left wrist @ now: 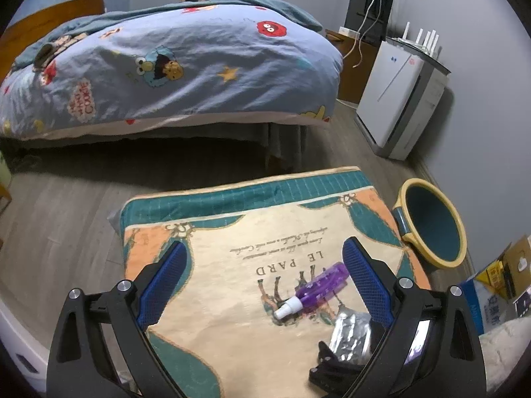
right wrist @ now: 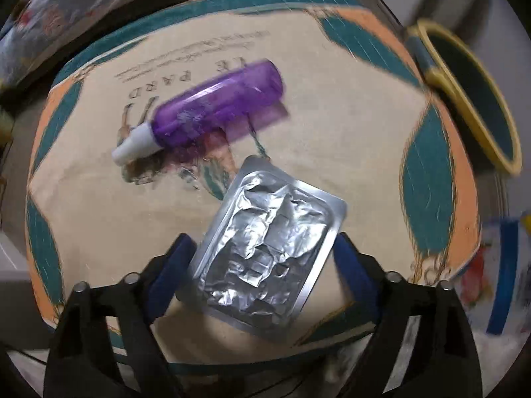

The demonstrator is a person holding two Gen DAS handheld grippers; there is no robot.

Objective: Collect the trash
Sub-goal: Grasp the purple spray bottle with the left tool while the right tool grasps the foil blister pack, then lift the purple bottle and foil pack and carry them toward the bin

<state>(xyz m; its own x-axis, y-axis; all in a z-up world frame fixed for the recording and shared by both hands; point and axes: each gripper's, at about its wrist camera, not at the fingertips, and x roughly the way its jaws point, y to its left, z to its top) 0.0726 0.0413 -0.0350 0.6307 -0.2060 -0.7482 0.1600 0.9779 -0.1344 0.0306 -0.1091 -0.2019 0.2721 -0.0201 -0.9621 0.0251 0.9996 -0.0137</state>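
A crumpled silver blister pack (right wrist: 265, 252) sits between the blue pads of my right gripper (right wrist: 262, 238), which is shut on its two side edges just above a printed cushion (right wrist: 348, 126). The pack looks sharp while the cushion behind it is blurred. A purple spray bottle (right wrist: 215, 109) with a white cap lies on the cushion beyond the pack. In the left wrist view my left gripper (left wrist: 265, 243) hangs open over the cushion (left wrist: 215, 298) with nothing between its fingers; the bottle (left wrist: 318, 285) and the pack (left wrist: 351, 331) lie near its right finger.
A teal bin with a yellow rim (left wrist: 431, 225) stands on the floor right of the cushion, also the bin (right wrist: 471, 99). A bed with a blue cartoon duvet (left wrist: 166, 66) fills the back. A white appliance (left wrist: 398, 106) and cardboard boxes (left wrist: 504, 272) line the right wall.
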